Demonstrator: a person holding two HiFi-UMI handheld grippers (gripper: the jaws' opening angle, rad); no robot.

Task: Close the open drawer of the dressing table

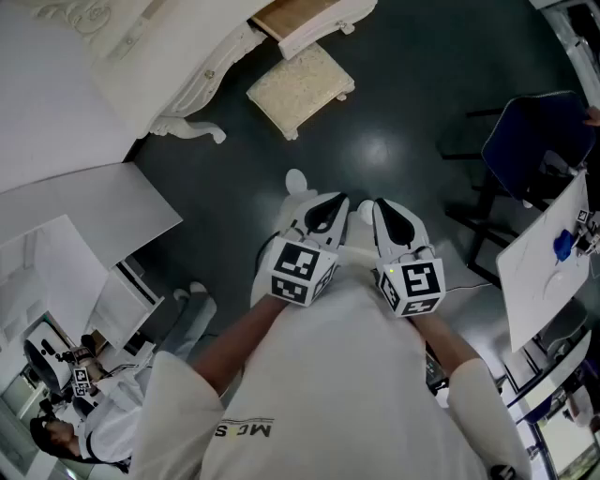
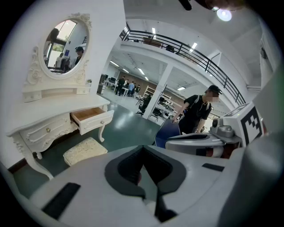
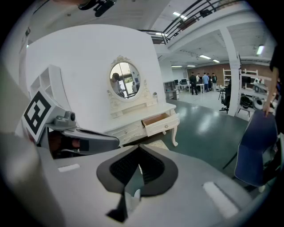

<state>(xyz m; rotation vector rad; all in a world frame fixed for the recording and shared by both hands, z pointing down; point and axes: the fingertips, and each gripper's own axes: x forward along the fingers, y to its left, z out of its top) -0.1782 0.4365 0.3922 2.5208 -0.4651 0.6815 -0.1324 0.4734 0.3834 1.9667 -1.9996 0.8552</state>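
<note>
Left gripper (image 1: 328,208) and right gripper (image 1: 392,214) are held side by side close to the body, angled down over the dark green floor (image 1: 403,131). Jaws of each are closed tip to tip, with nothing between them. Beyond them is a cushioned stool (image 1: 300,86). Farthest is the white dressing table (image 1: 178,56). Its end drawer (image 1: 302,17) is pulled out with the wood interior showing, well apart from both grippers.

Stool (image 1: 300,89) just below open drawer (image 1: 302,21)
</note>
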